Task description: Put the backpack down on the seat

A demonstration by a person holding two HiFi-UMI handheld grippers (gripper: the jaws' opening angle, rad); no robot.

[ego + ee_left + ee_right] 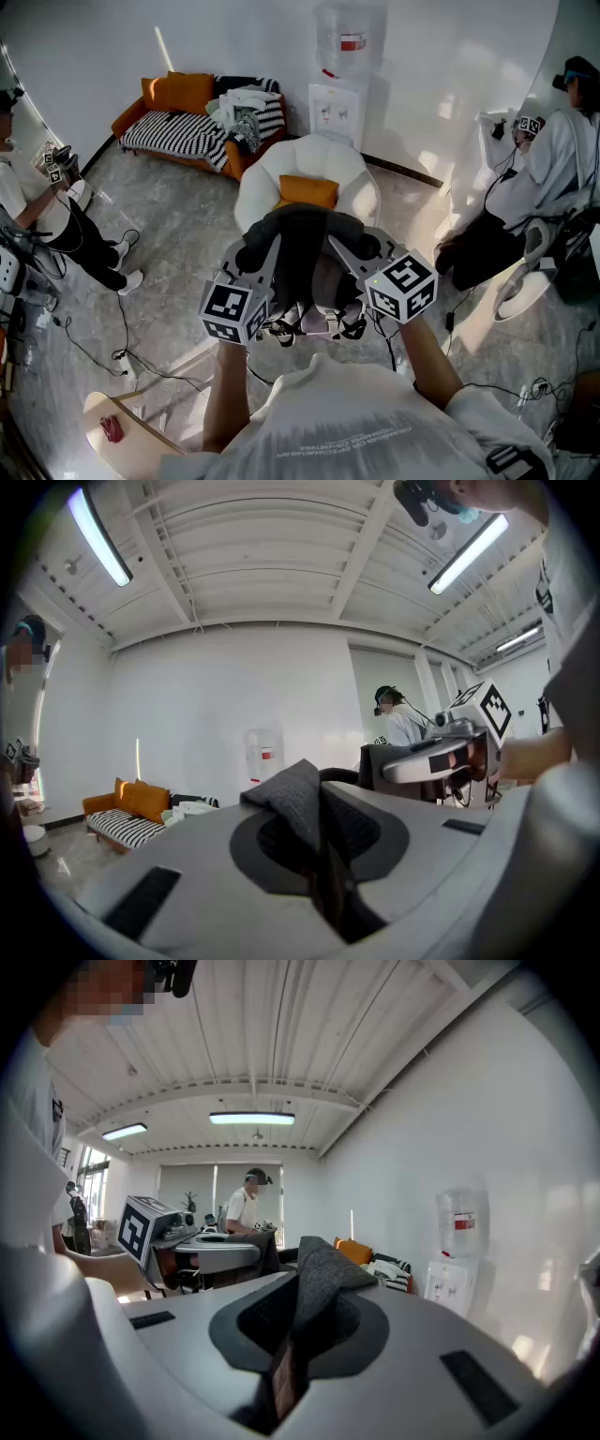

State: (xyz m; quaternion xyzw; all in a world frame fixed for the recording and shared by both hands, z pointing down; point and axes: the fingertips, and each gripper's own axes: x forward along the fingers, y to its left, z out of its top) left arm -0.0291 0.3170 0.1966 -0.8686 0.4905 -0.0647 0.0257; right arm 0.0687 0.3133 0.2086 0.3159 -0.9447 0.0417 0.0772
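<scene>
A dark grey backpack hangs between my two grippers, in front of me and just above a white round chair with an orange cushion on its seat. My left gripper is shut on a fold of the backpack's grey fabric at its left side. On the pack's right side my right gripper is shut on another fold of grey fabric. In both gripper views the jaws point upward, with cloth pinched between them.
An orange sofa with a striped blanket stands at the back left and a water dispenser against the far wall. People stand at the left and right. Cables trail on the floor; a wooden chair is at lower left.
</scene>
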